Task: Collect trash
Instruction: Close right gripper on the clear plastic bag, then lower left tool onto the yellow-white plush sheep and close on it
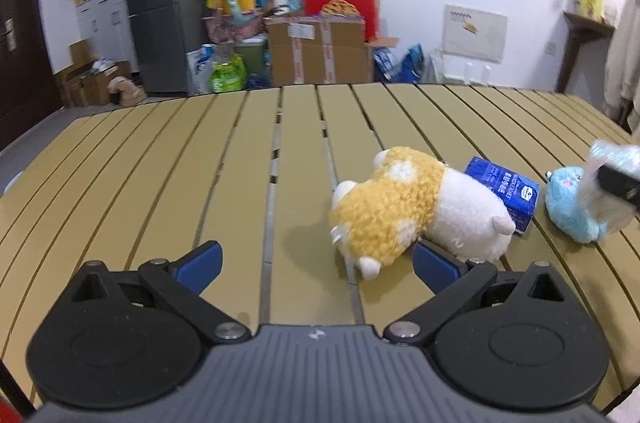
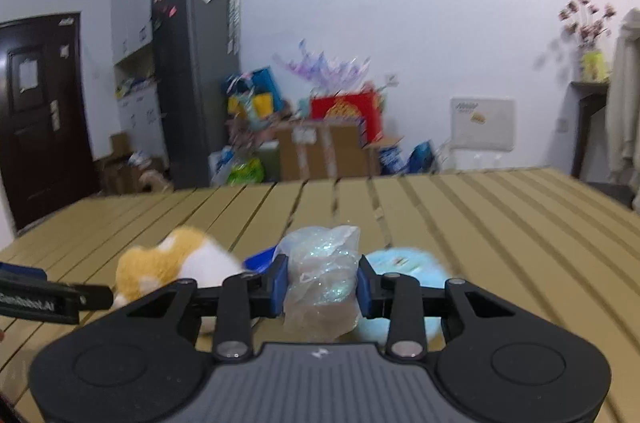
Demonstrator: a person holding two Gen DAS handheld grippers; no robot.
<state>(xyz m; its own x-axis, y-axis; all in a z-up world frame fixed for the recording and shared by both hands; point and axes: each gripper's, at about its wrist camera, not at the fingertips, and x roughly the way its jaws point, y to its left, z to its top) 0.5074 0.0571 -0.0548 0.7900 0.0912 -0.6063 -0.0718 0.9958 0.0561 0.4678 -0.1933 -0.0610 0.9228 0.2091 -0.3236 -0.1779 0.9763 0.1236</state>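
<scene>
While the right hand-held gripper pinches a crumpled clear plastic wrapper between its 2 blue pads, the left hand-held gripper stands wide open and empty, low over the slatted counter. The wrapper is the piece of trash in hand; whether its lower end is clear of the slats cannot be told. A second likely piece, a blue carton, lies on its side on the counter, touching the back of a yellow-and-white plush toy and just beside a pale blue plush toy.

From here the grip is the weak point. Thin crinkled film gives little to hold, so a quick swing could let it slide out of the pads and drop among the toys. No bin shows in either view, so the carry may be long, which would raise that chance.

The left side has its own hazard. Its right finger sits against the yellow-and-white toy, so closing now would catch plush rather than trash, or push the toy into the carton and shove it toward the pale blue one. Reaching the carton probably means going over or around the toy. Both views are blurred, so finer contact cannot be judged.
</scene>
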